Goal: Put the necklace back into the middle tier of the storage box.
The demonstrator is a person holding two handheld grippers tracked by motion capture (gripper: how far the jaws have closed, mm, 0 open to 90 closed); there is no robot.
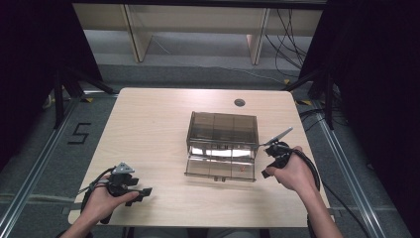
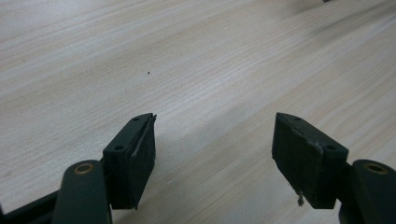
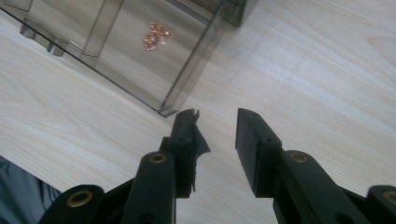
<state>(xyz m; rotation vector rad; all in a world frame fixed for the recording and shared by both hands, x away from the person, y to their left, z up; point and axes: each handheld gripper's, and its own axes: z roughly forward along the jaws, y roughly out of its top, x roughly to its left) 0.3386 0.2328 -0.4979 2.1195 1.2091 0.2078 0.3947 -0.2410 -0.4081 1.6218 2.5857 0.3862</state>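
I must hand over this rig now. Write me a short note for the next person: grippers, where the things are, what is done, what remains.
Left gripper: open, empty, held low over the bare table at its near left.
Right gripper: jaws a little apart, empty, just off the near right corner of the smoky clear plastic organizer box.
The box sits at the table's middle right with its lid open. Small copper-coloured bits lie in its right-hand compartment.
Done: lid is open. Left: likely handling the box or its lid; nothing is gripped yet.

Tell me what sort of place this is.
Probably a lab recording station: a bare wooden table flanked by black curtains, floor rails, loose cables, with a clear plastic organiser box between the two hand-held grippers.
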